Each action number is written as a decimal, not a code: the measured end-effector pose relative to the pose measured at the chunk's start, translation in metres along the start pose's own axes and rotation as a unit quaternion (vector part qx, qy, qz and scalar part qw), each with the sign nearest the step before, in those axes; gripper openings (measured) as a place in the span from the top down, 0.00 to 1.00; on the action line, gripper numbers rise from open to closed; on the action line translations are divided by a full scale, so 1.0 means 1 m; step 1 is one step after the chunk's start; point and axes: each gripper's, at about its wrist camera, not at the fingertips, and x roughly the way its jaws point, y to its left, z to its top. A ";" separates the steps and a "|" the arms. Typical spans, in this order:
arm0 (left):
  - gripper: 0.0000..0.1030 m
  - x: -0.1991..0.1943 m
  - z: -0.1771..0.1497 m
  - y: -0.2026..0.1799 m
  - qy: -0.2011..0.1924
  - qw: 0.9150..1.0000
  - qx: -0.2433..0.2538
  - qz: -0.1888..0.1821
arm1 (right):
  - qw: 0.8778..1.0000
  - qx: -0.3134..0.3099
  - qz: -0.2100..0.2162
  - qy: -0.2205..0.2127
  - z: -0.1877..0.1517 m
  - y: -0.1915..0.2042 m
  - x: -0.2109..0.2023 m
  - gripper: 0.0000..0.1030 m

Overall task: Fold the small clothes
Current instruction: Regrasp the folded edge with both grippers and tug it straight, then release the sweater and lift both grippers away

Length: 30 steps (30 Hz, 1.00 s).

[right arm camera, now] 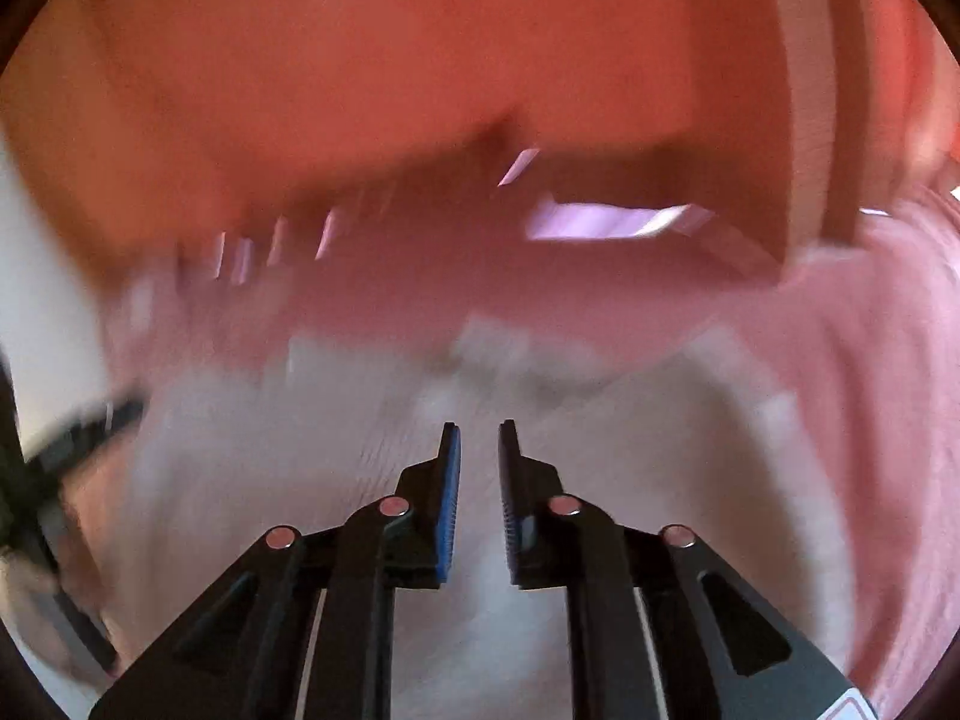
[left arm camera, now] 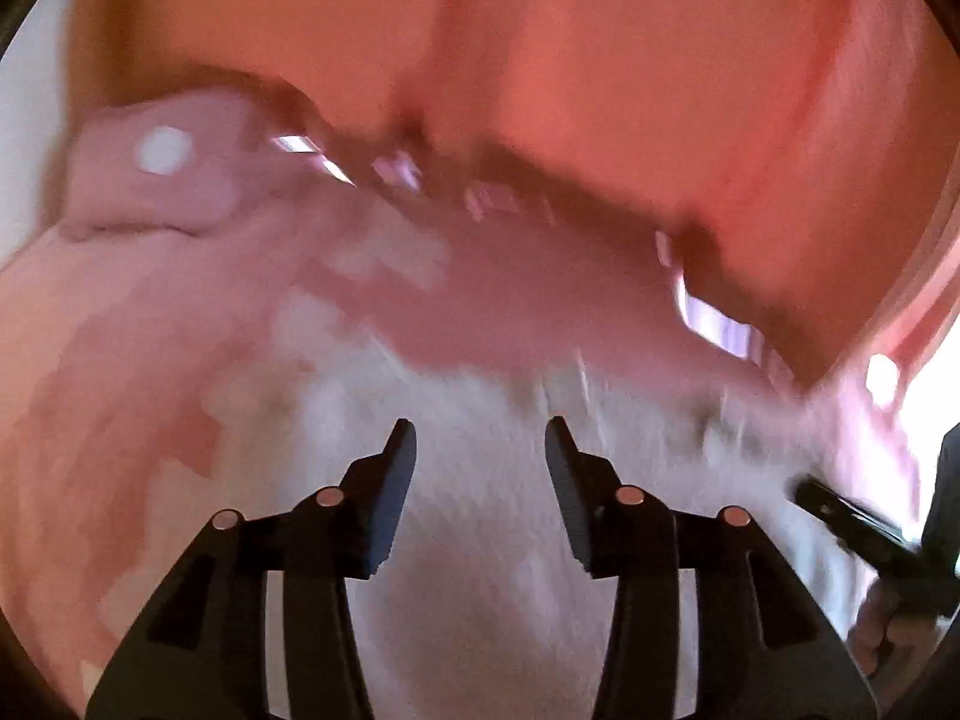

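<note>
Both views are blurred by motion. A pale white-grey cloth (left arm camera: 468,540) lies under my left gripper (left arm camera: 480,438), whose jaws stand wide apart with nothing between them. The same cloth (right arm camera: 480,648) lies under my right gripper (right arm camera: 480,438), whose jaws stand a narrow gap apart and hold nothing. A pink fabric (left arm camera: 180,360) spreads around the pale cloth, and it also shows in the right wrist view (right arm camera: 840,390). The other gripper shows as a dark blur at the right edge of the left wrist view (left arm camera: 870,528) and at the left edge of the right wrist view (right arm camera: 72,438).
An orange-red surface (left arm camera: 600,60) fills the far side in both views (right arm camera: 360,60), with a dark gap and bright slits beneath it. A pink bundle with a white spot (left arm camera: 162,168) lies at the far left.
</note>
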 end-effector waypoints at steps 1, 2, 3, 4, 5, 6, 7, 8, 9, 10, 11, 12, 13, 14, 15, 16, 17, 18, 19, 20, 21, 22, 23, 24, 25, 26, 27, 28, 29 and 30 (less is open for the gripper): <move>0.58 0.012 -0.008 -0.008 0.023 0.999 0.019 0.015 | 0.999 -0.024 -0.027 0.010 -0.005 0.010 0.011 0.89; 0.58 0.025 -0.014 -0.013 0.046 0.998 0.032 0.031 | 0.997 -0.052 -0.055 -0.012 -0.006 0.023 0.009 0.89; 0.58 0.035 -0.020 -0.016 0.058 0.996 0.040 0.047 | 0.995 -0.066 -0.067 -0.020 -0.005 0.029 0.003 0.89; 0.57 0.035 -0.021 -0.019 0.048 0.996 0.048 0.055 | 0.996 -0.065 -0.060 -0.031 -0.005 0.031 -0.004 0.89; 0.57 0.034 -0.020 -0.023 0.048 0.996 0.055 0.060 | 0.998 -0.048 -0.029 -0.041 -0.003 0.028 -0.014 0.89; 0.56 0.032 -0.019 -0.022 0.048 0.996 0.051 0.057 | 0.999 -0.033 -0.003 -0.042 -0.001 0.022 -0.018 0.89; 0.54 0.032 -0.019 -0.019 0.047 0.997 0.039 0.051 | 0.999 -0.024 0.012 -0.039 -0.001 0.021 -0.018 0.89; 0.53 0.034 -0.021 -0.017 0.051 0.997 0.033 0.049 | 1.000 -0.024 0.011 -0.013 -0.003 0.020 -0.007 0.89; 0.53 0.033 -0.022 -0.015 0.050 0.997 0.032 0.048 | 1.000 -0.027 0.002 0.009 -0.004 0.019 0.007 0.89; 0.53 0.032 -0.022 -0.016 0.050 0.997 0.032 0.048 | 1.000 -0.027 -0.004 -0.001 -0.005 0.021 0.009 0.89; 0.53 0.028 -0.023 -0.014 0.047 0.997 0.029 0.048 | 0.999 -0.030 -0.007 -0.009 -0.006 0.029 0.004 0.89; 0.53 0.027 -0.023 -0.014 0.044 0.998 0.027 0.048 | 0.999 -0.029 0.001 -0.017 -0.005 0.033 -0.002 0.88; 0.53 0.024 -0.022 -0.014 0.042 0.998 0.024 0.047 | 0.999 -0.024 0.022 -0.028 -0.005 0.037 -0.015 0.87; 0.53 0.021 -0.024 -0.015 0.041 0.998 0.021 0.046 | 0.998 -0.022 0.048 -0.037 -0.006 0.041 -0.023 0.88; 0.53 0.019 -0.025 -0.015 0.042 0.998 0.018 0.044 | 0.997 -0.027 0.056 -0.036 -0.009 0.045 -0.025 0.88; 0.53 0.020 -0.026 -0.015 0.045 0.998 0.019 0.044 | 0.998 -0.037 0.047 -0.019 -0.012 0.051 -0.017 0.88; 0.53 0.021 -0.026 -0.016 0.047 0.998 0.021 0.046 | 0.998 -0.044 0.034 0.003 -0.014 0.054 -0.006 0.87; 0.53 0.022 -0.027 -0.018 0.047 0.997 0.027 0.052 | 0.999 -0.044 0.027 0.005 -0.016 0.056 0.001 0.87; 0.53 0.022 -0.028 -0.020 0.045 0.997 0.033 0.057 | 0.999 -0.044 0.024 -0.003 -0.014 0.058 -0.002 0.87; 0.53 0.021 -0.028 -0.022 0.043 0.997 0.038 0.061 | 0.999 -0.046 0.025 -0.007 -0.012 0.061 -0.007 0.85; 0.53 0.020 -0.029 -0.023 0.043 0.996 0.038 0.060 | 0.998 -0.043 0.039 -0.018 -0.011 0.064 -0.014 0.85; 0.53 0.018 -0.029 -0.025 0.044 0.997 0.037 0.059 | 0.997 -0.039 0.055 -0.027 -0.011 0.066 -0.020 0.85; 0.52 0.018 -0.030 -0.025 0.044 0.997 0.034 0.057 | 0.997 -0.041 0.063 -0.028 -0.010 0.071 -0.021 0.85; 0.52 0.017 -0.030 -0.024 0.045 0.997 0.032 0.056 | 0.997 -0.047 0.059 -0.020 -0.011 0.075 -0.017 0.85; 0.52 0.016 -0.031 -0.024 0.045 0.997 0.031 0.056 | 0.997 -0.052 0.048 -0.004 -0.013 0.076 -0.008 0.85; 0.51 0.014 -0.031 -0.024 0.045 0.997 0.030 0.056 | 0.998 -0.054 0.040 0.009 -0.016 0.078 0.004 0.85; 0.51 0.013 -0.032 -0.024 0.045 0.997 0.029 0.055 | 0.998 -0.057 0.036 -0.001 -0.019 0.080 0.004 0.85; 0.51 0.012 -0.032 -0.023 0.045 0.997 0.027 0.054 | 0.997 -0.066 0.029 -0.002 -0.019 0.083 0.002 0.85; 0.51 0.011 -0.032 -0.022 0.045 0.997 0.025 0.053 | 0.997 -0.068 0.028 -0.003 -0.018 0.084 0.002 0.85; 0.51 0.010 -0.033 -0.021 0.046 0.997 0.021 0.052 | 0.998 -0.063 0.029 -0.002 -0.018 0.081 0.002 0.85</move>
